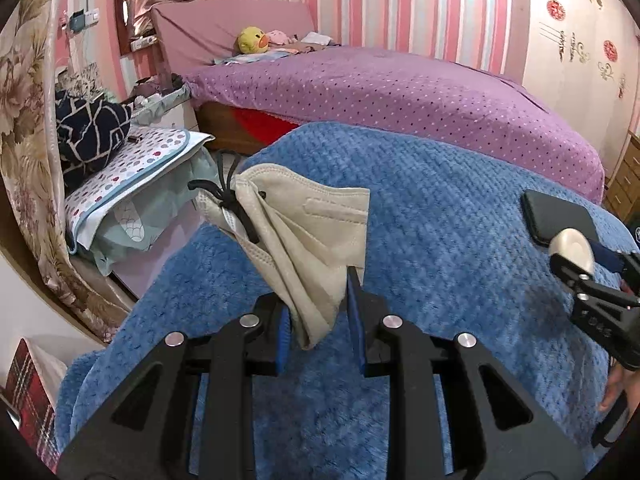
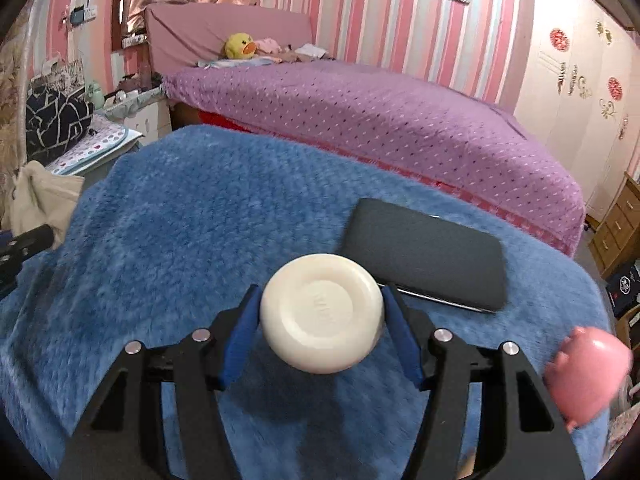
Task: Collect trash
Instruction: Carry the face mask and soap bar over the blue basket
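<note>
My left gripper is shut on a beige face mask with black ear loops, held above the blue fleece blanket. The mask also shows at the left edge of the right wrist view. My right gripper is shut on a round cream-white bar of soap, held above the blanket. The right gripper and the soap show at the right edge of the left wrist view.
A black phone lies on the blanket just beyond the soap. A pink pig toy sits at the blanket's right edge. A purple dotted bed with a yellow duck plush lies behind. A bedside stand with folded cloths is on the left.
</note>
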Motion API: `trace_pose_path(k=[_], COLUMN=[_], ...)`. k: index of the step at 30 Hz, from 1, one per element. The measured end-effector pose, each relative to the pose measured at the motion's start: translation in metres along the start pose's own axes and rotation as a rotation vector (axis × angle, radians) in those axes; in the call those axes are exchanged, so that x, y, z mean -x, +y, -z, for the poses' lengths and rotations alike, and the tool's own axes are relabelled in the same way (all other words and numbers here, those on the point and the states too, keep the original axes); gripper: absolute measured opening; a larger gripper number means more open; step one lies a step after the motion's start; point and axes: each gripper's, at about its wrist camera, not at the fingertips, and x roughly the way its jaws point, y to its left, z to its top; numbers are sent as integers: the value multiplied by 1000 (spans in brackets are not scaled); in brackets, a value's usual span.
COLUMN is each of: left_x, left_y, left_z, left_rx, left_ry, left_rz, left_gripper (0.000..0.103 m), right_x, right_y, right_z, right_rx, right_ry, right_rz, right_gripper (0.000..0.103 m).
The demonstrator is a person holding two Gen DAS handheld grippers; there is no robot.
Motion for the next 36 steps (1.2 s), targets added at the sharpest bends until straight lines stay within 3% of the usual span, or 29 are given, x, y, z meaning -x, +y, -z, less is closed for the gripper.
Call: trace_pose_path(k=[11, 20, 23, 30, 36], left_x=[43, 84, 95, 115, 124], left_y=[-60, -134, -159, -207, -230], left_z=[17, 51, 65, 92, 108], left_rx=[-66, -180, -202, -265, -313], left_ry=[-19, -37, -15, -15, -29], left_rz=[117, 226, 289, 350, 348], left_gripper=[23, 23, 23, 23, 23], right_x=[91, 168, 185, 204, 207], right_y=[-71, -133, -150, -184, -207], right_z=[44, 102, 121, 161, 186], right_rx=[-52, -123, -145, -205, -241], right_ry=[-39, -57, -51, -37, -35], right_rz=[84, 190, 227, 300, 325], right_gripper=[61, 61, 61, 61, 61])
